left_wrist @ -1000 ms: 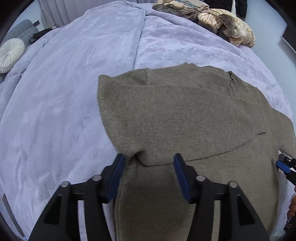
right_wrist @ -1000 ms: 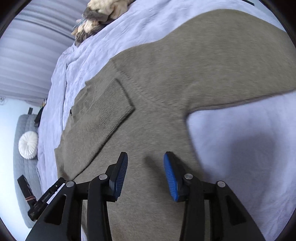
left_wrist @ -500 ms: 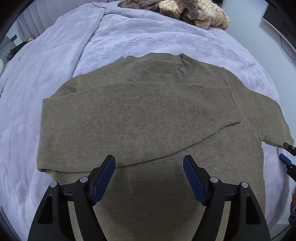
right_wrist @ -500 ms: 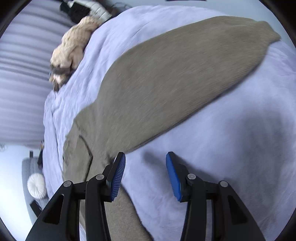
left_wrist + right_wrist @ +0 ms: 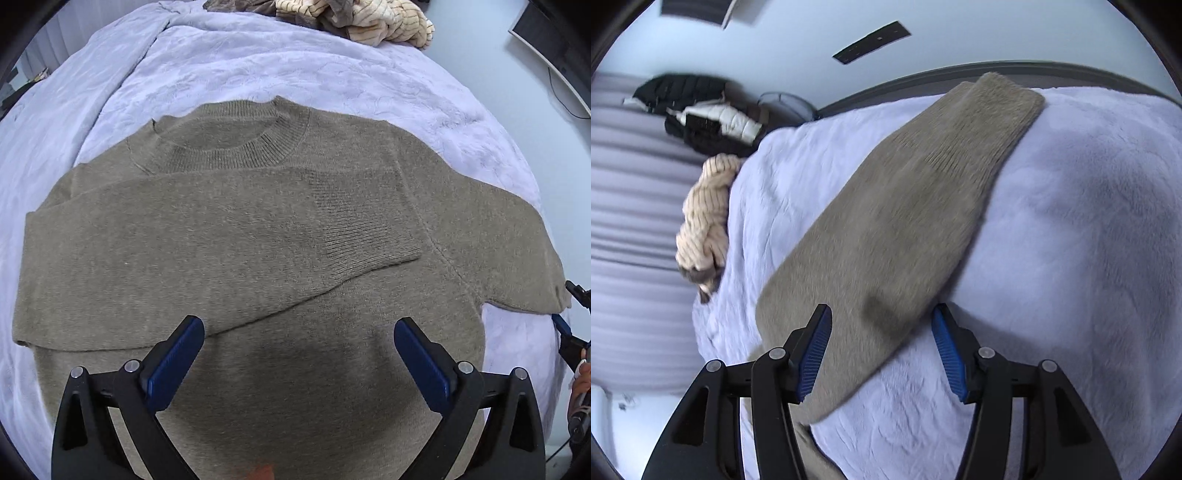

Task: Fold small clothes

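Note:
An olive-brown knit sweater [image 5: 258,240] lies flat on a lilac blanket [image 5: 295,66], collar away from me. Its left sleeve is folded across the chest, ribbed cuff [image 5: 365,218] near the right shoulder. My left gripper [image 5: 299,354] is open and empty, hovering over the sweater's lower body. The right sleeve [image 5: 905,221] lies stretched out on the blanket in the right wrist view. My right gripper [image 5: 882,347] is open and empty, its jaws either side of the sleeve's near part. The right gripper's tip shows at the edge of the left wrist view [image 5: 565,325].
A heap of cream striped and brown clothes [image 5: 354,18] sits at the bed's far end and shows in the right wrist view [image 5: 705,221]. Dark and white jackets [image 5: 701,114] lie beyond it. A dark monitor [image 5: 554,40] stands off the bed's right side.
My left gripper moved right over the sweater's middle and opened wider. My right gripper swung from the sweater body out along the right sleeve.

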The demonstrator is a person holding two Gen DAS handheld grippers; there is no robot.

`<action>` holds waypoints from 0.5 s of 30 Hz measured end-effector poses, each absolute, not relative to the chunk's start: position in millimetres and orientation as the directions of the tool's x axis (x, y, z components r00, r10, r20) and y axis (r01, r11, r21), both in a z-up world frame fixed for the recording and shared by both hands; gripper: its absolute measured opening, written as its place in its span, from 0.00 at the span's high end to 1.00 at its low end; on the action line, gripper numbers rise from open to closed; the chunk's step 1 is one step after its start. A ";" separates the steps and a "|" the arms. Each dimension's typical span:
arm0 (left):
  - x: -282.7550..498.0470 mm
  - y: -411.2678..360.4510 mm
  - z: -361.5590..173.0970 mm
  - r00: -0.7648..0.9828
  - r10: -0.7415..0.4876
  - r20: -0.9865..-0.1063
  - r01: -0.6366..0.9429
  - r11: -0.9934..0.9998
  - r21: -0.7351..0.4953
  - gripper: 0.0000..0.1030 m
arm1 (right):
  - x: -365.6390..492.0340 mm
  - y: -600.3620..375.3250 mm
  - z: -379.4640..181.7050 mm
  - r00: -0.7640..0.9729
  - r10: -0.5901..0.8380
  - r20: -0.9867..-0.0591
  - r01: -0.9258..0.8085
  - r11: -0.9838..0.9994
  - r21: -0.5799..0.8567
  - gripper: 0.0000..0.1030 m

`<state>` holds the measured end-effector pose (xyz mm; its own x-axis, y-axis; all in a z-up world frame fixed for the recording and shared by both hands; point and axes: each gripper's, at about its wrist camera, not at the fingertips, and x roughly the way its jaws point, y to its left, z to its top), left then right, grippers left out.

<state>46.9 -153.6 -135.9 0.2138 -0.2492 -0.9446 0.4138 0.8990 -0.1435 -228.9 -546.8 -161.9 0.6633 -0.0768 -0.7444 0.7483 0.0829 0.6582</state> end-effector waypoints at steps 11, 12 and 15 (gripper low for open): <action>47.1 -152.6 -139.7 0.187 -0.288 -0.939 0.366 0.908 -0.205 0.00 | -231.3 -586.0 -180.5 0.731 -0.061 -0.679 0.671 -0.113 0.733 0.92; 47.6 -151.8 -138.3 0.190 -0.292 -0.937 0.364 0.908 -0.209 0.00 | -224.7 -586.2 -177.6 0.685 -0.047 -0.727 0.723 -0.078 0.686 0.92; 47.9 -145.4 -132.1 0.215 -0.296 -0.930 0.367 0.908 -0.204 0.00 | -206.7 -582.4 -157.6 0.652 -0.065 -0.755 0.758 0.062 0.649 0.92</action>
